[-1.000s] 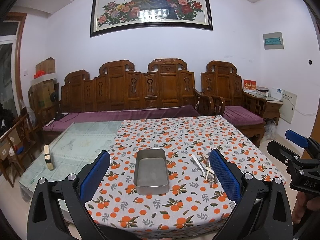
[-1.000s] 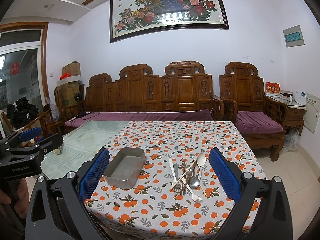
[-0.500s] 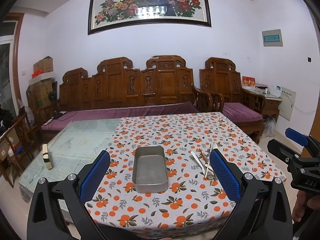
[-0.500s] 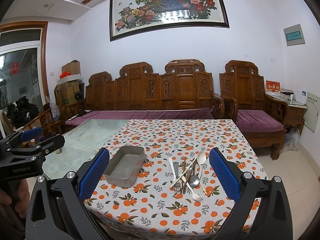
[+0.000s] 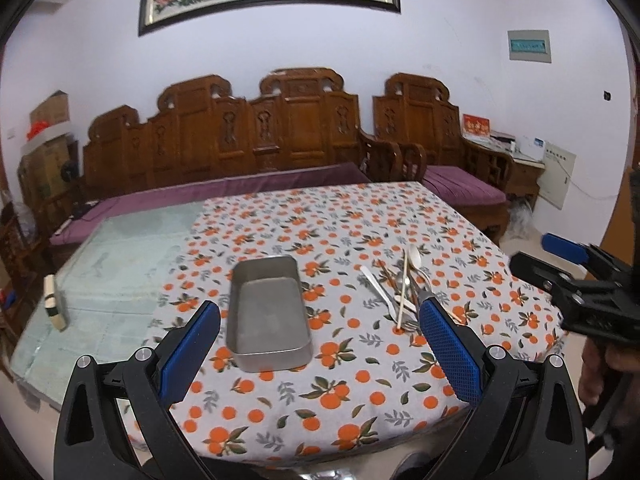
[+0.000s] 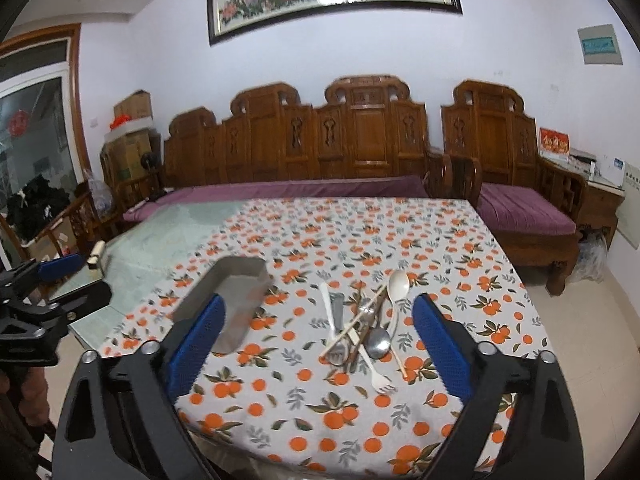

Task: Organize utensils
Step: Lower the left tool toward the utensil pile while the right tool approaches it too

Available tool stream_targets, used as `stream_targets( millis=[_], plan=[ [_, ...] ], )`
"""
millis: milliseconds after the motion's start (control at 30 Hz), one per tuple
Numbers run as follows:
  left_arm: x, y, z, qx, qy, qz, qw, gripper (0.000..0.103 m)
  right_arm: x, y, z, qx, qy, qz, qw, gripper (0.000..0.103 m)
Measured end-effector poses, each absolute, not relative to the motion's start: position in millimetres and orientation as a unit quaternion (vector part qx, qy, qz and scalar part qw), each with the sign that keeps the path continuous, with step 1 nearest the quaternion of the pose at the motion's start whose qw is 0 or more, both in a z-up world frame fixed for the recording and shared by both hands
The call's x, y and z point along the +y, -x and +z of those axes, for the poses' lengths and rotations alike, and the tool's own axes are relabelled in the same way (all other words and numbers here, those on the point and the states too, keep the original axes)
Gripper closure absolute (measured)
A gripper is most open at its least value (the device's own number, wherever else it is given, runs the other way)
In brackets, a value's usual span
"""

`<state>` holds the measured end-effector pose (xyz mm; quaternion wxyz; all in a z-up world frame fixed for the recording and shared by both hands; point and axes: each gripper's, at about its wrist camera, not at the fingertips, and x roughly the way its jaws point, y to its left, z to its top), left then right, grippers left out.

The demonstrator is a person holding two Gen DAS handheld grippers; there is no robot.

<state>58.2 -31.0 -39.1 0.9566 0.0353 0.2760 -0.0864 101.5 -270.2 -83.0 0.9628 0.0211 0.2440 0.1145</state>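
Observation:
An empty grey metal tray (image 5: 268, 312) sits on the orange-print tablecloth (image 5: 352, 364); it also shows in the right wrist view (image 6: 236, 300). To its right lies a pile of utensils (image 5: 402, 288): spoons, forks and chopsticks, seen closer in the right wrist view (image 6: 364, 320). My left gripper (image 5: 318, 344) is open and empty, above the table's near edge in front of the tray. My right gripper (image 6: 316, 344) is open and empty, in front of the pile; it also shows in the left wrist view (image 5: 580, 284).
The cloth covers the right part of a glass-topped table (image 5: 100, 272). A small block (image 5: 54, 300) lies on the glass at the left. Carved wooden benches with purple cushions (image 5: 240, 184) stand behind the table.
Both grippers have moved forward and tilted down toward the table. The tray and the utensil pile now appear larger and nearer. Both stay open.

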Motion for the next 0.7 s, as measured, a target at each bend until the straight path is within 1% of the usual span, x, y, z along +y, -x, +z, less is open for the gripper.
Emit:
stream_targets(
  millis=[133, 400, 500, 667, 700],
  plan=[
    [-40.5, -79.0, -51.9, 0.290, -0.045, -0.098, 0.951, 0.007, -279.9, -138.4, -100.1, 0.276, -0.011, 0.110, 0.955, 0.016],
    [-49.0, -107.7, -66.1, 0.307, -0.044, -0.115, 0.944, 0.007, -295.2, -192.5, -119.2, 0.307, 0.019, 0.114, 0.945, 0.018],
    [-54.9, -119.4, -73.4, 0.314, -0.047, -0.120, 0.941, 0.007, -302.3, -204.4, -130.2, 0.318, 0.027, 0.117, 0.941, 0.022],
    [-66.2, -138.5, -88.7, 0.325, -0.053, -0.124, 0.936, 0.007, -315.7, -221.4, -160.3, 0.346, 0.026, 0.123, 0.930, 0.034],
    [-70.6, -142.4, -93.4, 0.328, -0.057, -0.126, 0.934, 0.007, -320.2, -225.6, -169.4, 0.357, 0.020, 0.124, 0.926, 0.035]
  ],
)
